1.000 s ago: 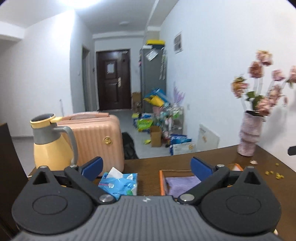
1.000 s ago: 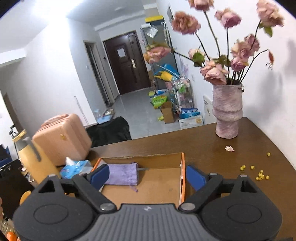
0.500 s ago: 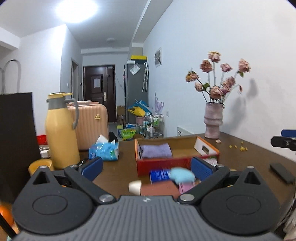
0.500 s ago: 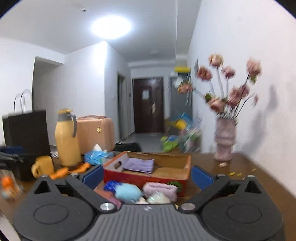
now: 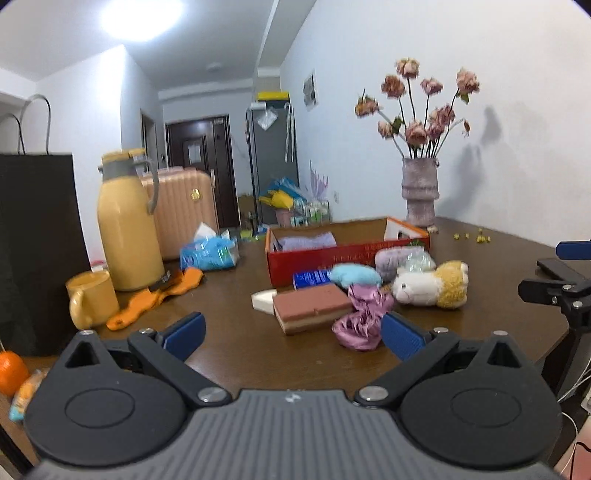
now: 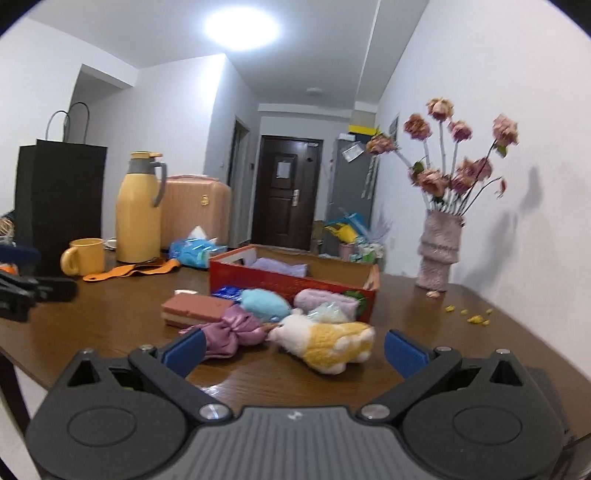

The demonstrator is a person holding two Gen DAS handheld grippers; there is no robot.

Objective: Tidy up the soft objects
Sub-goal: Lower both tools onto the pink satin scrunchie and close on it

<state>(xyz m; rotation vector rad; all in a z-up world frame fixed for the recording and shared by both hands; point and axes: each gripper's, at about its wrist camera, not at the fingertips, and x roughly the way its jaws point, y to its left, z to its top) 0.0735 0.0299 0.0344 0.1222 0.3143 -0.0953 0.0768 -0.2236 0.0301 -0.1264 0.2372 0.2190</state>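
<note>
White walls [image 6: 480, 92] — ceiling light [image 6: 240, 27] (bright), dark door [image 6: 286, 192], wooden table [image 6: 424, 317].

Bare table [image 5: 258, 354] ahead; sponge [image 5: 312, 306] and plush toy [image 6: 332, 343] block the box [image 5: 347, 254].

Both grippers point nearly level, tipped slightly down. The left gripper [image 5: 291, 334] has its blue-padded fingers [image 5: 184, 334] spread wide, nothing between them. The right gripper [image 6: 295, 349] matches it, fingers [image 6: 404, 352] spread wide and empty.
</note>
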